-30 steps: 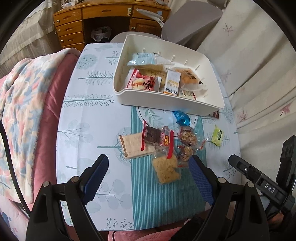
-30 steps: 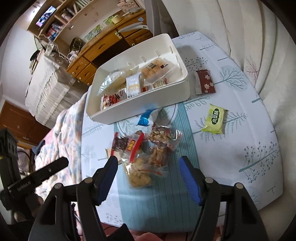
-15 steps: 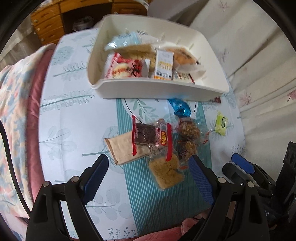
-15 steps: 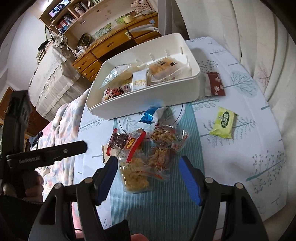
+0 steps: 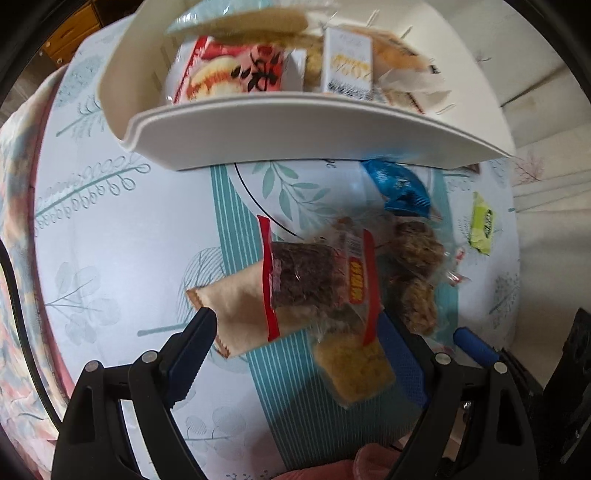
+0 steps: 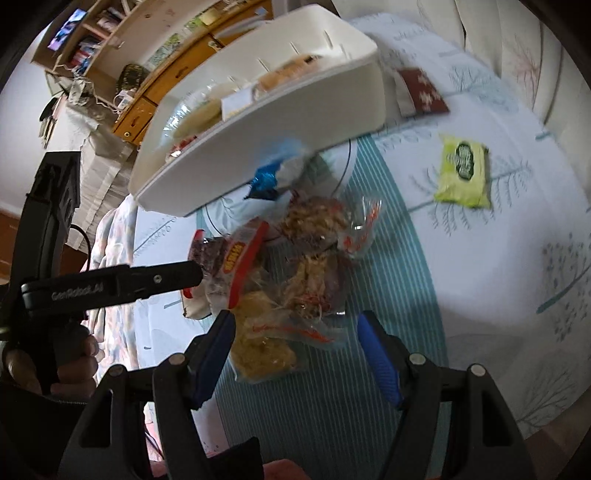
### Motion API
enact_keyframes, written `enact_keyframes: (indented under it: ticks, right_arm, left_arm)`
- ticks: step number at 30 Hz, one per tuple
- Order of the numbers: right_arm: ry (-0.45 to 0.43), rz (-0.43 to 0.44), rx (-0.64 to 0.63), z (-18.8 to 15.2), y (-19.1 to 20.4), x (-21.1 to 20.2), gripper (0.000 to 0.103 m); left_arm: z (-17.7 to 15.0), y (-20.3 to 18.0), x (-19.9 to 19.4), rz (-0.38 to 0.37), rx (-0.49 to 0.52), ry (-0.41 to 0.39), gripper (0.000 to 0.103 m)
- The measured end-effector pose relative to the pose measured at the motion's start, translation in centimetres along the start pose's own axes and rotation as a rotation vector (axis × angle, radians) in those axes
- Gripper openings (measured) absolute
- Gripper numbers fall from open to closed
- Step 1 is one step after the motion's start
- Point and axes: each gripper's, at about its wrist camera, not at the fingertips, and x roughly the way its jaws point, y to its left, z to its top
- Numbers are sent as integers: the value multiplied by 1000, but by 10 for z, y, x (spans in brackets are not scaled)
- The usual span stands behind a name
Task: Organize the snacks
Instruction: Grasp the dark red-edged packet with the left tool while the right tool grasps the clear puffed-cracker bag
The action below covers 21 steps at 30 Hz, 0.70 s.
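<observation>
Inside white bin [image 5: 295, 125], several snack packets [image 5: 236, 74]; both grippers' jaws spread, empty.

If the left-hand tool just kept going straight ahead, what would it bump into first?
Probably the dark snack pack with red edges, lying on the beige packet just ahead of the open left gripper; depth is hard to judge.

Black left gripper [image 5: 297, 339] and right gripper [image 6: 295, 343], blue ridged pads, silver pivot screws, "GenRobot.AI" lettering

Home: wooden desk [image 6: 177, 74], bookshelves [image 6: 92, 33]
</observation>
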Motion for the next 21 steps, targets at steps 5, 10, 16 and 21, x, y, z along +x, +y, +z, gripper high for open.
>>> enact_keyframes:
  ticks: [5,10,16,21]
  right_arm:
    - [24,4,33,3,-3,12,68]
    - [70,-9,52,7,-5,26,62]
    - [95,21,84,10,-8,31,55]
    - [91,18,98,11,-8,30,51]
  left_arm:
    - [13,7,20,26,-30,21,87]
    - [20,11,28,25,-52,28,87]
    - [28,16,31,27,-67,22,77]
    - [31,20,27,-40,-71,29,58]
